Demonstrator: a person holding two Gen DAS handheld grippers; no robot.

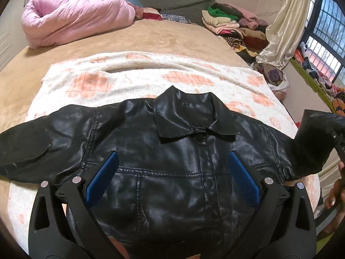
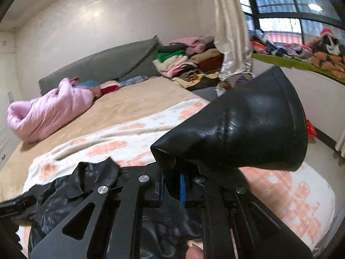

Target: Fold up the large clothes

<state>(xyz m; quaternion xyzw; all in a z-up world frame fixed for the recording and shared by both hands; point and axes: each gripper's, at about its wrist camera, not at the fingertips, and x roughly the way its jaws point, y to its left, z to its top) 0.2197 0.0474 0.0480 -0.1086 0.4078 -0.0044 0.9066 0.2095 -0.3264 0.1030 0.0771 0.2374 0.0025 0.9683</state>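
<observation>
Overall, glossy black leather jacket (image 1: 168,151) face-up

No legible text, label or number anywhere.

Jacket (image 1: 163,155) hem cut off by the left wrist view's bottom edge, behind the left gripper (image 1: 172,172) arms. Right sleeve cuff (image 2: 248,125) hides the right gripper (image 2: 172,185) pads almost fully; 1 blue strip shows. Clothes pile (image 2: 189,64) items too jumbled to separate. Hand (image 1: 336,190) clipped at the frame edge.
</observation>
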